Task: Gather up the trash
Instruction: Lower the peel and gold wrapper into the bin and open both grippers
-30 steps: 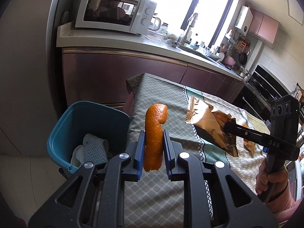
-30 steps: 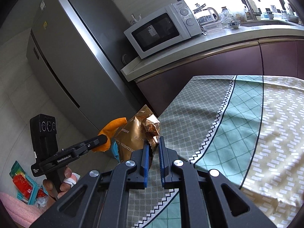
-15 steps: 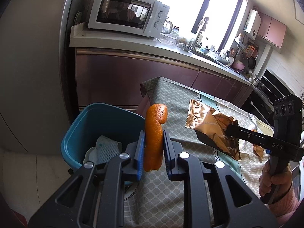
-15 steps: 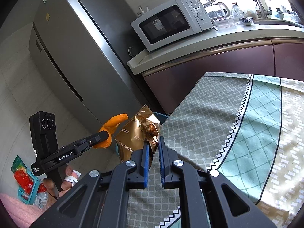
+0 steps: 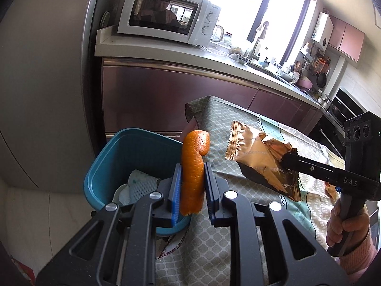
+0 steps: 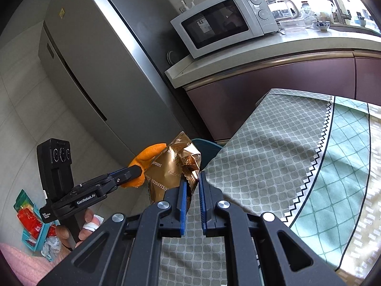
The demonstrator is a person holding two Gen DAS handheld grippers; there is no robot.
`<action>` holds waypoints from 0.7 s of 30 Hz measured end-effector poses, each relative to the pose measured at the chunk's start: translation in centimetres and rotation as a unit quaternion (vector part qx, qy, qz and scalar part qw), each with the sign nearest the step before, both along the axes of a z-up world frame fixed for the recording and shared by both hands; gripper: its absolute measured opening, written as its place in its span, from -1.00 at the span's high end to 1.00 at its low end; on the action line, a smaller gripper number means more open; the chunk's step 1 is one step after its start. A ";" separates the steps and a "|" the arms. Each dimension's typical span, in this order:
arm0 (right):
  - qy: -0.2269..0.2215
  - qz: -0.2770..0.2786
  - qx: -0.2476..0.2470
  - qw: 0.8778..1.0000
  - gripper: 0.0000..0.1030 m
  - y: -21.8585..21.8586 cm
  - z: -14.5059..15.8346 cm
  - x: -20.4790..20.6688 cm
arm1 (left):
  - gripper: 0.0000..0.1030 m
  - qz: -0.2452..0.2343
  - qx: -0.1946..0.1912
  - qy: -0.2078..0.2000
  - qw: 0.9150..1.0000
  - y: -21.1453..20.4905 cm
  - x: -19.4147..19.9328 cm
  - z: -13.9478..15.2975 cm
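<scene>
Left tool (image 5: 192, 188) clamps a curled, pitted orange peel (image 5: 193, 166); right tool (image 6: 191, 196) pinches a crinkled gold foil wrapper (image 6: 176, 166) beside the smooth teal bin (image 5: 114, 164).

Left tool (image 5: 192, 188) and right tool (image 6: 191, 191), each hand-held, are both clamped, tilted downward.

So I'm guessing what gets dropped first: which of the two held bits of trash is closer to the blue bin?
The orange peel in the left hand-held gripper, at the bin rim. The gold wrapper hangs farther off, over the tablecloth.
</scene>
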State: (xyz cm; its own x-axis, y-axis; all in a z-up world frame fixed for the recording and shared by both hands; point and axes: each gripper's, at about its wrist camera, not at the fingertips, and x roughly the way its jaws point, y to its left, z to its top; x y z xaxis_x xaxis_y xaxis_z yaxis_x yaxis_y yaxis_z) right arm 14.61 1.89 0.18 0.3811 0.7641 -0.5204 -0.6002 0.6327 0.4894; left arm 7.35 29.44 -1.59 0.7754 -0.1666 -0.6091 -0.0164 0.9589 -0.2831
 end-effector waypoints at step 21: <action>0.003 0.024 -0.018 1.000 0.83 3.7 -0.2 1.6 | 0.64 0.031 0.001 0.017 0.999 1.3 1.0 -1.2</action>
State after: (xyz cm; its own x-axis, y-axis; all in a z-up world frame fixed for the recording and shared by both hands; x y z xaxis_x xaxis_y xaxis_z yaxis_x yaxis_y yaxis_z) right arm 16.26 5.60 -0.06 0.3408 0.7619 -0.5508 -0.6270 0.6208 0.4707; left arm 8.33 30.76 -2.82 0.7630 -0.1183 -0.6354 -0.0850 0.9562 -0.2802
